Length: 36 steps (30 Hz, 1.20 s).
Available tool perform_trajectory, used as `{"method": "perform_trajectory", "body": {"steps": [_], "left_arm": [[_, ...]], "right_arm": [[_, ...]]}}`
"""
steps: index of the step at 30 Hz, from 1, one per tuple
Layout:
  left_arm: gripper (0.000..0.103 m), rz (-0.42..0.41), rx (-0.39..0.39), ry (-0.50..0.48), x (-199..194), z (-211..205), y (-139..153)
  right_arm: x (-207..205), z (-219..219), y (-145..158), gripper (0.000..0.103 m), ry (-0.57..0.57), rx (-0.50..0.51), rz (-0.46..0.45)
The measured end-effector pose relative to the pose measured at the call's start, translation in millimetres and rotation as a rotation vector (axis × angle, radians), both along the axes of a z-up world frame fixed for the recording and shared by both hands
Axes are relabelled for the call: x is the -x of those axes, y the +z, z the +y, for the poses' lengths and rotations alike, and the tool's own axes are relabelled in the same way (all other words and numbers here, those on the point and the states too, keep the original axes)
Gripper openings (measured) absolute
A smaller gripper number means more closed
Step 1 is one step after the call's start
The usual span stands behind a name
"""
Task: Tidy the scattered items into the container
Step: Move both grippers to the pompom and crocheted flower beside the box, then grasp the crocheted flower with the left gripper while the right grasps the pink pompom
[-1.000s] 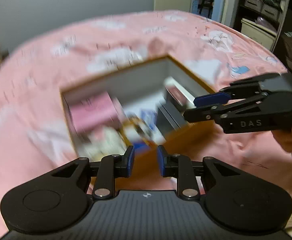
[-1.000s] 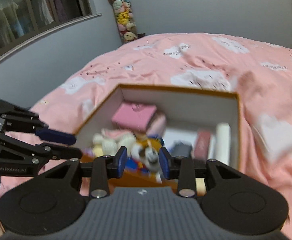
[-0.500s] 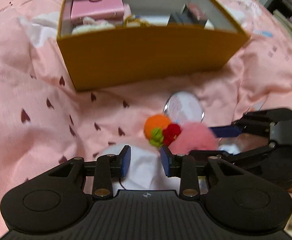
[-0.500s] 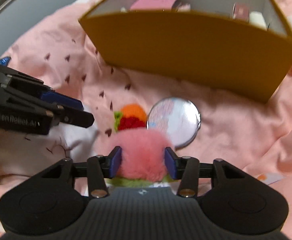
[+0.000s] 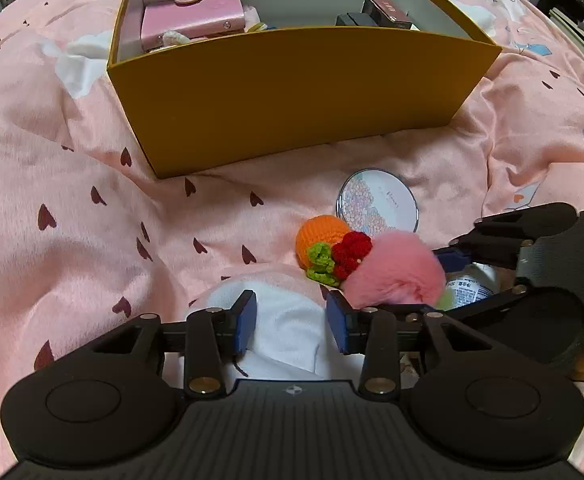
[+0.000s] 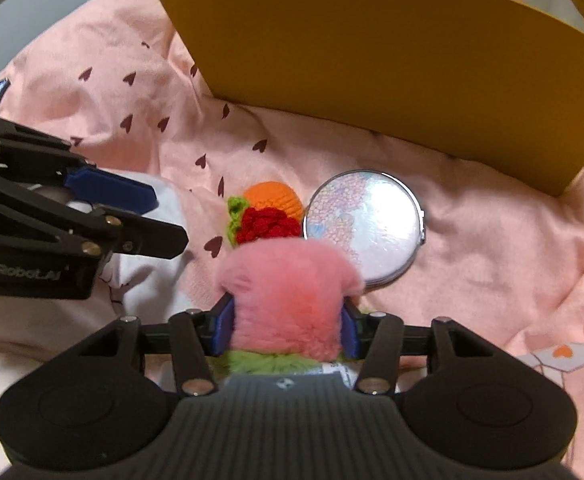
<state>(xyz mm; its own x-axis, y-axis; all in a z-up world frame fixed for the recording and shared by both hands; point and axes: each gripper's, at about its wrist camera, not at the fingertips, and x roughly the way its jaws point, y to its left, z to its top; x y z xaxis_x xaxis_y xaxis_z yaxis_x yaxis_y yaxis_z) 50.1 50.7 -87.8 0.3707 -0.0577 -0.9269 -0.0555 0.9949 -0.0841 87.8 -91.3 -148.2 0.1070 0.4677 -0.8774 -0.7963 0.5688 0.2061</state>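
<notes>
Pink fluffy pompom [image 6: 287, 300] sits between the right hand-held gripper's [image 6: 285, 330] just-widened jaws; left hand-held gripper [image 5: 292, 322] empty, opening.

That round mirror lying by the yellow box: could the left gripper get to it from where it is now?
Probably not directly. The round mirror lies flat and uncovered, but the pink pompom and the right gripper straddling it sit between it and the left gripper, which hangs over a white cloth.
</notes>
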Motion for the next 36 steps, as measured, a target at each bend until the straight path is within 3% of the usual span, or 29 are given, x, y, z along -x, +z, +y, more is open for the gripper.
{"method": "perform_trajectory", "body": {"steps": [7,12,14,17,22,25,36], "left_arm": [[0.047,-0.008,-0.008,-0.019,-3.4,-0.8,1.7],[0.049,-0.037,0.001,-0.055,-16.3,-5.1,13.6],[0.057,-0.046,0.003,-0.082,-24.9,-8.3,17.3],[0.057,-0.02,0.005,-0.119,-38.1,-14.7,10.0],[0.06,0.013,-0.056,-0.202,-47.1,-28.7,-9.7],[0.06,0.026,-0.026,-0.227,-49.0,-28.9,-25.0],[0.056,-0.008,-0.047,-0.189,-53.5,-30.6,-52.0]], "right_arm": [[-1.1,-6.3,2.7,0.045,-0.007,-0.015,-0.021],[-5.0,-23.0,32.2,0.044,-0.037,-0.06,-0.065],[-14.3,-30.5,47.6,0.044,-0.069,-0.068,-0.111],[-35.3,-36.7,57.2,0.044,-0.132,-0.055,-0.163],[-60.8,-35.9,45.8,0.044,-0.172,-0.02,-0.166],[-69.5,-39.3,39.7,0.045,-0.173,-0.044,-0.139],[-71.4,-41.8,18.5,0.048,-0.195,-0.082,-0.126]]}}
